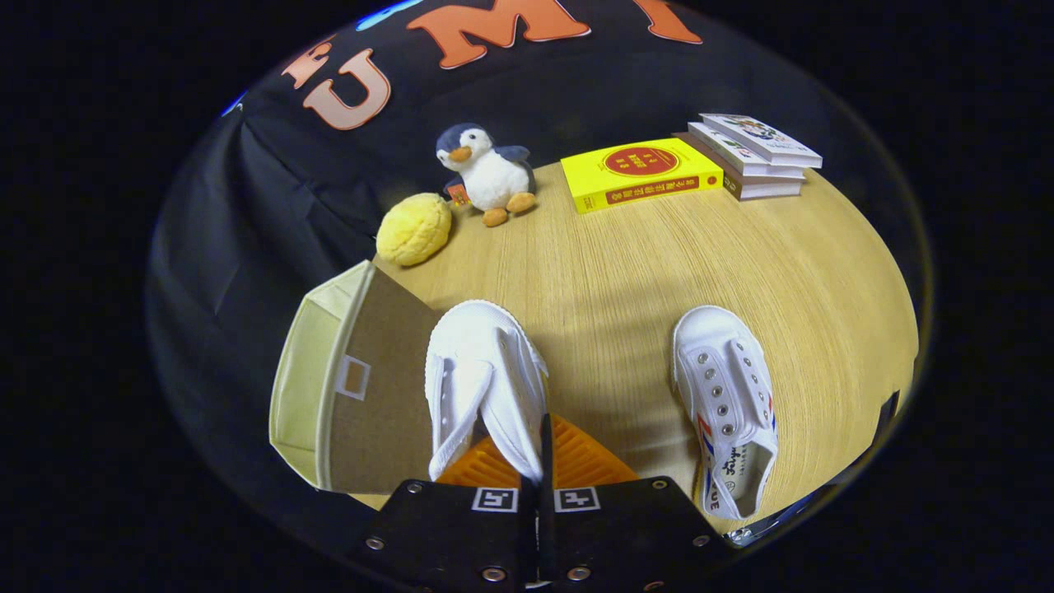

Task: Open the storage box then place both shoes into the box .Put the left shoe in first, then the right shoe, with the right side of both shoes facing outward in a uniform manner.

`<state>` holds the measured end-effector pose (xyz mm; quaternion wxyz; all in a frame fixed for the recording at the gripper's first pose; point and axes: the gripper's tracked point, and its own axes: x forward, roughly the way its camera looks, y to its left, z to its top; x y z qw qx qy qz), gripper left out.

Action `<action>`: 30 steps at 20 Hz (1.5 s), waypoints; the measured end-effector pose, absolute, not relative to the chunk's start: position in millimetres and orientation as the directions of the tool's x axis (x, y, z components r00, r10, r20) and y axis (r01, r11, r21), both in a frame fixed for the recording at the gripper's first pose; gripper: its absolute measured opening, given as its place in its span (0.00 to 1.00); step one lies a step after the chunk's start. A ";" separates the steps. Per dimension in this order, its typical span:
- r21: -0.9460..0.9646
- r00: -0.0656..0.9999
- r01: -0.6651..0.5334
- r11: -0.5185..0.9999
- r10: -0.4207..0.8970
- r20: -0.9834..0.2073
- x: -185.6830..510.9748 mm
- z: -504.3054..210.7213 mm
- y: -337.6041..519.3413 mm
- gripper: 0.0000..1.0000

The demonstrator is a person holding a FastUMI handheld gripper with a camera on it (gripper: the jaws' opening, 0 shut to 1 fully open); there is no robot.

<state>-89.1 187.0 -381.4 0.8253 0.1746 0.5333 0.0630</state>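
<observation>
Gripper view: I am holding a white canvas slip-on shoe (482, 383) in my fingers (539, 461), which are pressing together on its side wall near the heel, so the shoe is standing out ahead of them with its toe pointing away from me and its opening facing up. Just beside it, on its left, the storage box (362, 383) of brown board with a pale cream lining is lying with its lid already swung open and a small label window on its brown face; I cannot tell whether the shoe is touching it. The second white canvas shoe (729, 403), with metal eyelets and red and blue stripes along its side, is lying flat on the light wooden table (659, 263), well apart to the right of my fingers. Farther out, a round yellow plush ball (414, 228) is sitting beyond the box, a grey and white plush penguin (486, 173) is standing next to it, and a yellow book (638, 173) is lying beside a short stack of white books (753, 156).
</observation>
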 end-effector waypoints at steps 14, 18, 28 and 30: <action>0.442 0.357 0.018 0.897 0.407 -0.841 -46.4 -302.7 348.4 0.02; 0.425 0.287 0.033 0.905 0.399 -0.871 -37.9 -326.5 391.1 0.02; 0.287 0.166 0.139 0.948 0.264 -0.950 -39.2 -391.8 430.2 0.03; 0.287 0.147 0.171 0.943 0.263 -0.953 -43.9 -402.6 440.7 0.03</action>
